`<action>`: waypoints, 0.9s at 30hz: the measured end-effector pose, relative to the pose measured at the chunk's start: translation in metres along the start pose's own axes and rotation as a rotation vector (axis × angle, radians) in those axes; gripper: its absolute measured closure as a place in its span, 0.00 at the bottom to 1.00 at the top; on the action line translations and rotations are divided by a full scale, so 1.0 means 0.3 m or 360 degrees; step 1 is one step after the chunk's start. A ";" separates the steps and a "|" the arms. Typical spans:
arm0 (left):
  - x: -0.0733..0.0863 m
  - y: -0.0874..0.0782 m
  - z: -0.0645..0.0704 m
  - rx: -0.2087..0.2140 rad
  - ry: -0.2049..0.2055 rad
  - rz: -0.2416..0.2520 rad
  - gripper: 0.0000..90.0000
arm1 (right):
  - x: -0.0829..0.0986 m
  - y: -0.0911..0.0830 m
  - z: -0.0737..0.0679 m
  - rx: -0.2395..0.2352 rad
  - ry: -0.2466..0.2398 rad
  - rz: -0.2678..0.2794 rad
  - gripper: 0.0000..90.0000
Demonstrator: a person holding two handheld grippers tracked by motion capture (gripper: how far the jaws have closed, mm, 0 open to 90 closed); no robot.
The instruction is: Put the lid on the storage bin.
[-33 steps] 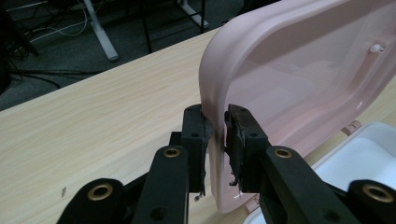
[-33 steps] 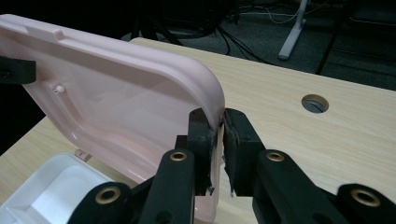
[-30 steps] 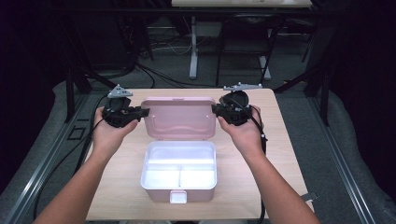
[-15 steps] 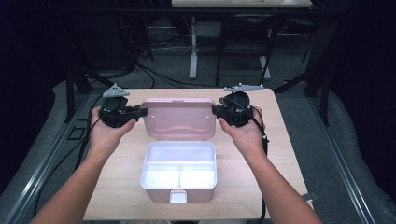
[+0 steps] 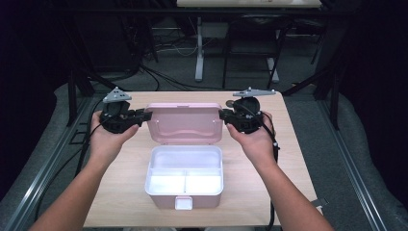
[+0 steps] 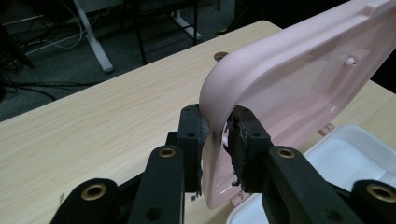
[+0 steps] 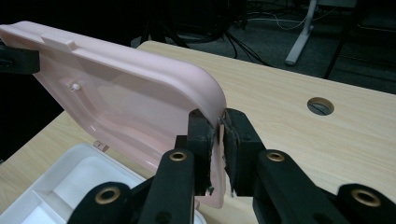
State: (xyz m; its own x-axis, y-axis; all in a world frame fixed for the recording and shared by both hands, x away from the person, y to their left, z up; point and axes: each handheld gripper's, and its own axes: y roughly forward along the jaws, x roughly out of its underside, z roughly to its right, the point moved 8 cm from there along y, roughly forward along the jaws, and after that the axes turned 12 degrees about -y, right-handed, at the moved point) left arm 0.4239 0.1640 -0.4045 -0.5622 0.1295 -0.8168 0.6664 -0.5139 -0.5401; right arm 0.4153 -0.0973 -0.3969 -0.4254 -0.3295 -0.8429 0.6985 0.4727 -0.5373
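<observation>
- A dim room with dark frames and cables on the floor lies behind a light wooden desk [image 5: 120, 192]; a round cable hole [image 7: 320, 106] is cut into its top.
- A pink-and-white lunch box [image 5: 184, 175] sits open at the middle of the desk, near the person's edge, its white tray split into compartments.
- Its pink lid [image 5: 184, 122] stands raised at the far side of the tray, inner face toward the person.
- The left gripper [image 6: 215, 140] is clamped on the lid's left edge, one jaw on each face of the rim.
- The right gripper [image 7: 217, 140] is clamped on the lid's right edge in the same way.
- Both hands hold level, well apart, with the lid between them.
</observation>
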 end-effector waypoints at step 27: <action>0.036 -0.062 0.037 0.0061 0.0035 0.0015 0.81 | 0.036 -0.060 -0.044 -0.0042 -0.0046 0.0031 0.88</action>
State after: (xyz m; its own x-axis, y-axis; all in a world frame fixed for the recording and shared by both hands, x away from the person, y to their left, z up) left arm 0.3999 0.1655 -0.4009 -0.5447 0.1428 -0.8264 0.6523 -0.5471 -0.5246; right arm 0.3907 -0.0985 -0.3967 -0.3948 -0.3431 -0.8523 0.6909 0.5007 -0.5215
